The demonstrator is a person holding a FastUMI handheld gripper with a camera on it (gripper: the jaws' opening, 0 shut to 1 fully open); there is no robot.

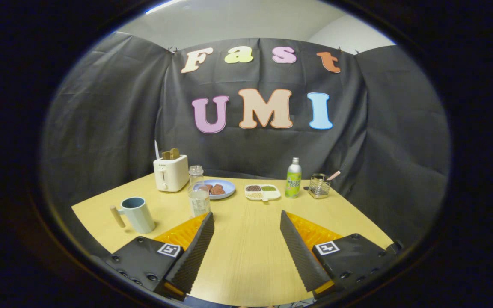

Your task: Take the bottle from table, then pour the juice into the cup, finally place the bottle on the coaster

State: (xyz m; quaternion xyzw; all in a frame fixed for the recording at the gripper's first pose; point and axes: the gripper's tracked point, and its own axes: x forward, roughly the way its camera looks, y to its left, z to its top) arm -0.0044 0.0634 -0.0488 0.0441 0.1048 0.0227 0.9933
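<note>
Bottle, clear, upright on table, just ahead of left finger, between cup and blue plate. Looked rigid, smooth, likely slippery; part-filled, so modest weight low down. Best grip judged mid-body, below neck. Gripper spread wide, grasping nothing. Coaster not identifiable. Green can stood well apart beyond right finger.

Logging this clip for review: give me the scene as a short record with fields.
gripper: open, fingers apart over bare table, holding nothing
clear bottle: upright, just beyond one finger
mug: beside that bottle, upright
green bottle: upright, far side
toaster: back of table
plate: behind clear bottle
task progress: not started
</note>
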